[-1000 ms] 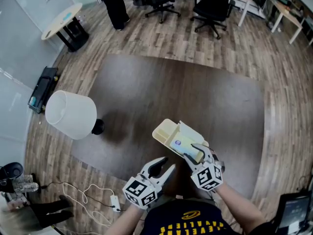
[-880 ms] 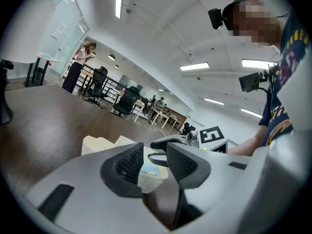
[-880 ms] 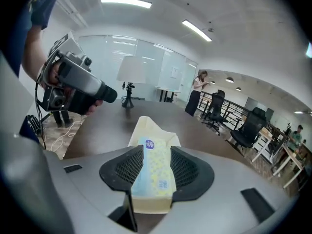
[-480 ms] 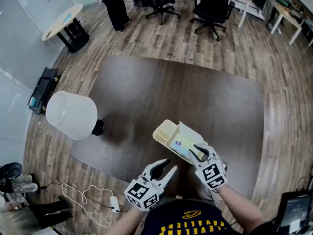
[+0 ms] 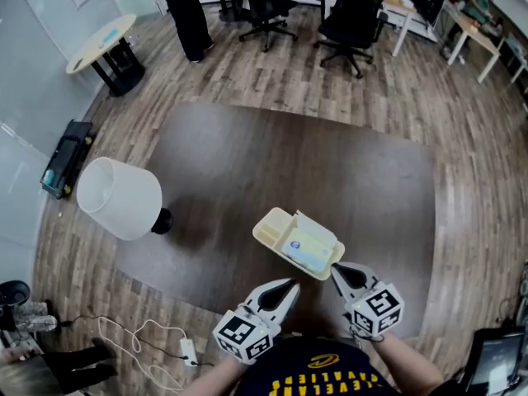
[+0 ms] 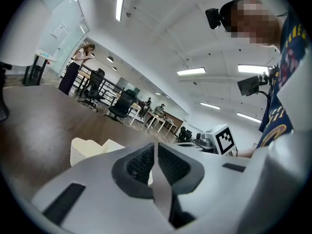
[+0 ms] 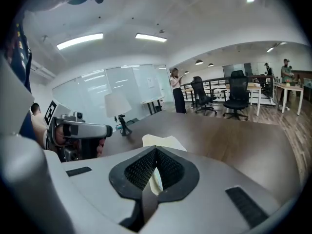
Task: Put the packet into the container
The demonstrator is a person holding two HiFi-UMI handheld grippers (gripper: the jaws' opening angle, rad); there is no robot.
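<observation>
A cream container (image 5: pixel 297 242) with its lid flap up stands near the front of the dark table (image 5: pixel 330 163). The pale blue-and-yellow packet (image 5: pixel 307 250) lies inside its larger compartment. My right gripper (image 5: pixel 339 272) hangs just in front of the container, clear of it, shut and empty. My left gripper (image 5: pixel 285 290) is to the container's front left; its jaws have just been closing and now meet with nothing between them. In the left gripper view (image 6: pixel 156 144) the container (image 6: pixel 90 150) peeks over the jaws. The right gripper view (image 7: pixel 156 149) shows the same container (image 7: pixel 163 141).
A white lamp shade (image 5: pixel 120 196) on a black base stands on the table's left side. Office chairs (image 5: pixel 355 15), a round side table (image 5: pixel 99 44) and a standing person (image 5: pixel 186 7) are beyond the table. Cables (image 5: pixel 157 337) lie on the floor at lower left.
The right gripper has let go of the packet in the container, drawn back toward me, rolled and shut. The left gripper's jaws have gone from wide open to closed.
</observation>
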